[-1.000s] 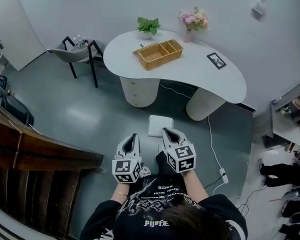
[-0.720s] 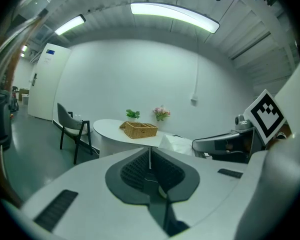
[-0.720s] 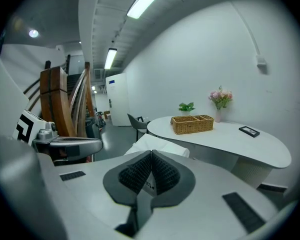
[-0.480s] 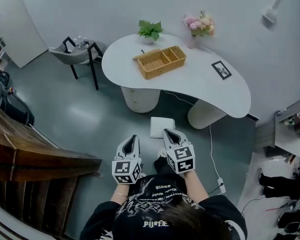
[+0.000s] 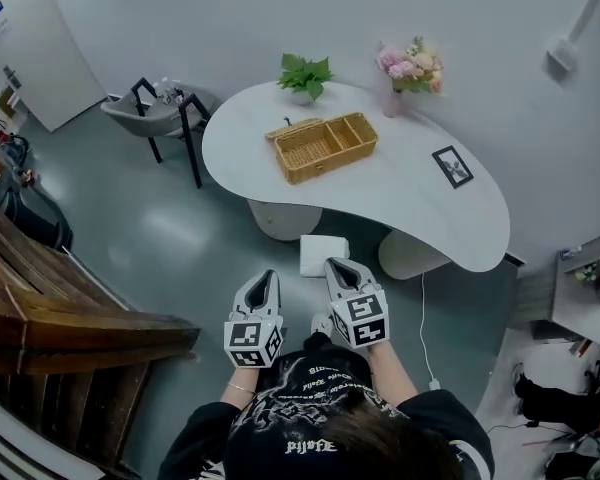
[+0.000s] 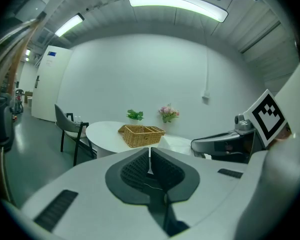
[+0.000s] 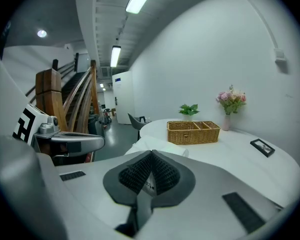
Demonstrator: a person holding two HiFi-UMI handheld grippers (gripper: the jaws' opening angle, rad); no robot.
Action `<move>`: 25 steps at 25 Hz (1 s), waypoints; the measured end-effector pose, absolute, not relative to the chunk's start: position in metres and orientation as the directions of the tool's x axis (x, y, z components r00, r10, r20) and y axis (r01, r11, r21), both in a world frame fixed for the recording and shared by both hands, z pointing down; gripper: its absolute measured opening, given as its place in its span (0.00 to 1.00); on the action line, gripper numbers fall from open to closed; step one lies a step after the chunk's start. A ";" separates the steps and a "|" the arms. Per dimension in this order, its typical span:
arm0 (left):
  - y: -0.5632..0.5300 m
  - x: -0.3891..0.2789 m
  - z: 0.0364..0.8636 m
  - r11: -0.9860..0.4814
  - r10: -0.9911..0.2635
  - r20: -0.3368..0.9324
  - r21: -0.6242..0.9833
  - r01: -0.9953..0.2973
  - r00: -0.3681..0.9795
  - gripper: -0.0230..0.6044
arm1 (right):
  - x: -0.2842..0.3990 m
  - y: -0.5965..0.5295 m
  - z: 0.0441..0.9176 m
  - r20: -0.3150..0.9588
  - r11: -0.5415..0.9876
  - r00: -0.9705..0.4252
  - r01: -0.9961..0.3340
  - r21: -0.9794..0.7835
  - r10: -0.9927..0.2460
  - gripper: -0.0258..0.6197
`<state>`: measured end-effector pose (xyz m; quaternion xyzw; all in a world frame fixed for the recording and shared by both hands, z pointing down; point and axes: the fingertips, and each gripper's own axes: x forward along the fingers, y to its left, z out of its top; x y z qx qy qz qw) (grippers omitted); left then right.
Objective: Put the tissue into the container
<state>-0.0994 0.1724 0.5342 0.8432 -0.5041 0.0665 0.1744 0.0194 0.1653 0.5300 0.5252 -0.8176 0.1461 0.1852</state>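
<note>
Tissue (image 5: 324, 255), a white pack, clamped by its near edge in the jaws of the right gripper (image 5: 337, 266), held over the floor (image 5: 180, 238) short of the table (image 5: 400, 200) with the wicker container (image 5: 325, 146); left gripper (image 5: 264, 278) alongside, jaws pressed together on nothing.

The left hand-held gripper (image 6: 150, 154), jaws pressed together, faces a wicker basket (image 6: 141, 135) on a white table (image 6: 104, 135).

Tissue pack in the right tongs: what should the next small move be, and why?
Probably carry it forward toward the table. The right tongs are shut on the tissue pack, which hangs over the floor short of the table; the wicker basket sits farther on, on top of it.
</note>
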 end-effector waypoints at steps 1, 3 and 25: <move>0.167 -0.095 0.534 -0.425 -0.830 0.288 0.227 -0.876 0.477 0.09 | 0.024 0.160 0.530 0.453 0.410 -0.384 -0.911 -0.046 -0.804 0.08; 0.157 -0.086 0.534 -0.415 -0.837 0.286 0.225 -0.881 0.467 0.09 | 0.033 0.148 0.530 0.448 0.416 -0.392 -0.908 -0.049 -0.803 0.08; 0.081 -0.030 0.541 -0.329 -0.873 0.301 0.216 -0.919 0.383 0.09 | 0.091 0.063 0.536 0.435 0.485 -0.467 -0.871 -0.076 -0.770 0.08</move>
